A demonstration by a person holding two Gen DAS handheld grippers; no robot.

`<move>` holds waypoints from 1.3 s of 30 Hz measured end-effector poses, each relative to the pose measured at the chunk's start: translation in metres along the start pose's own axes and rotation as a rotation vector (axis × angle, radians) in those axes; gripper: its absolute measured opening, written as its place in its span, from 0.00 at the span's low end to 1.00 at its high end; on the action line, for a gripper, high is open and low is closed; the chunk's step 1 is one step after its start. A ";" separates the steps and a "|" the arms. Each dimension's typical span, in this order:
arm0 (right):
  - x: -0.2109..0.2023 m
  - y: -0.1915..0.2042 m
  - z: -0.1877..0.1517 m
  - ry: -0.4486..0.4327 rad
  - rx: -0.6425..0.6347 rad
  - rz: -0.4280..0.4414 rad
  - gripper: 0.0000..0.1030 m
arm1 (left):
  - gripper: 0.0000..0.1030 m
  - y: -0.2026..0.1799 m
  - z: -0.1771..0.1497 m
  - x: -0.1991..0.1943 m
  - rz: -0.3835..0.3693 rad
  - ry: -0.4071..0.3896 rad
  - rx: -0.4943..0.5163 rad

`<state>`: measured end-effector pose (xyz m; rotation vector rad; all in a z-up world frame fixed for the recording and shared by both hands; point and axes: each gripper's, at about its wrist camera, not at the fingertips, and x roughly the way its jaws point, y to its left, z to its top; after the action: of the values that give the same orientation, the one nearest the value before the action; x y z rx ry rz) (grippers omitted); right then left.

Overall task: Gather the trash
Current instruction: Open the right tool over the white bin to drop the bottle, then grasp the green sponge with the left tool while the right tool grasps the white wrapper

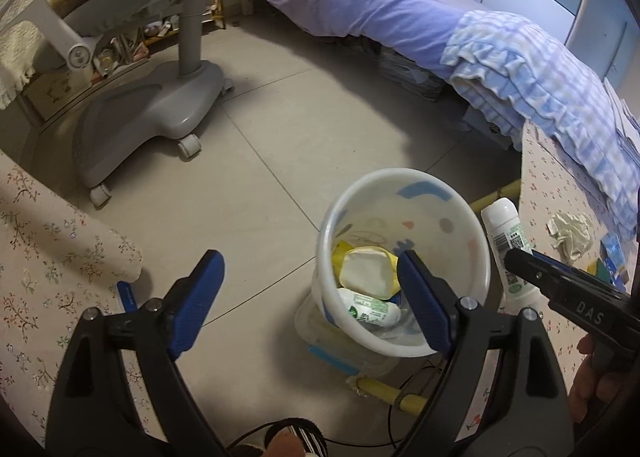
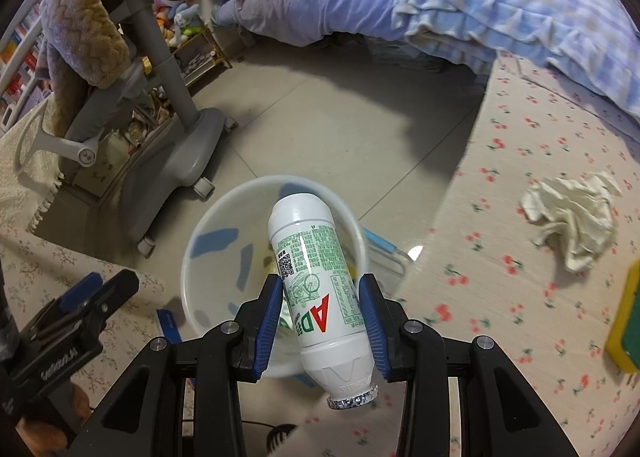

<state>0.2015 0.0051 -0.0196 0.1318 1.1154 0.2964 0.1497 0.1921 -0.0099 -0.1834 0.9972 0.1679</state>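
Landmark: the round white plastic bin [image 1: 404,217] with blue patches on its wall stands on the grey tiled floor [image 1: 280,161]; every place below is told from it.
Left gripper: your left gripper [image 1: 308,297] hangs over the near rim of the bin with its blue-padded jaws spread wide and nothing between them.
Right gripper: your right gripper [image 2: 320,321] is closed on a white plastic drink bottle [image 2: 316,285] with green print and red letters, the pads pressing its two sides.
Held bottle: it sits above the mouth of the bin, base pointing away from you and foil-sealed neck toward you.
Inside the bin: a second white bottle with green print [image 1: 370,309] lies on its side at the bottom, touching a yellow-edged white packet [image 1: 368,269].
Crumpled tissue: a white crumpled paper tissue [image 2: 572,217] lies on the cherry-print tablecloth [image 2: 520,297], well to the right of the bin.
Sponge: a yellow and green sponge [image 2: 628,321] rests further right of the bin than the tissue, at the frame's edge.
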 end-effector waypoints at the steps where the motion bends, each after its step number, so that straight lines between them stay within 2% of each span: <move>1: 0.002 0.002 0.001 0.000 -0.001 0.001 0.39 | 0.86 0.003 0.000 0.000 0.004 0.001 -0.006; 5: 0.005 0.011 0.006 -0.016 -0.016 0.018 0.40 | 0.87 0.006 0.001 -0.001 0.012 0.001 -0.020; 6: 0.004 0.012 0.007 -0.027 -0.019 0.028 0.45 | 0.87 0.007 0.001 -0.001 0.012 0.000 -0.024; 7: 0.001 0.013 0.009 -0.038 -0.020 0.054 0.53 | 0.87 0.008 0.001 -0.001 0.012 0.000 -0.028; 8: -0.002 0.013 0.009 -0.048 -0.014 0.061 0.72 | 0.87 0.007 0.001 0.000 0.012 0.001 -0.030; 9: -0.004 0.014 0.009 -0.060 -0.009 0.062 0.79 | 0.87 0.007 0.001 0.000 0.010 0.002 -0.032; 11: -0.013 0.015 0.009 -0.088 -0.018 0.062 0.79 | 0.87 0.008 0.001 0.000 0.005 0.004 -0.033; 16: -0.026 0.012 0.001 -0.089 -0.063 0.010 0.79 | 0.87 0.006 0.000 -0.003 -0.007 -0.013 -0.039; 24: -0.054 -0.023 -0.021 -0.095 -0.021 -0.046 0.79 | 0.87 -0.006 -0.003 -0.008 -0.045 -0.011 -0.017; 32: -0.105 -0.081 -0.050 -0.124 0.057 -0.144 0.79 | 0.87 -0.031 -0.009 -0.011 -0.097 0.020 0.026; 39: -0.150 -0.144 -0.070 -0.172 0.149 -0.223 0.79 | 0.87 -0.077 -0.018 -0.022 -0.154 0.035 0.103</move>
<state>0.1024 -0.1797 0.0429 0.1598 0.9708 0.0021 0.1407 0.1122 0.0053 -0.1689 1.0194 -0.0276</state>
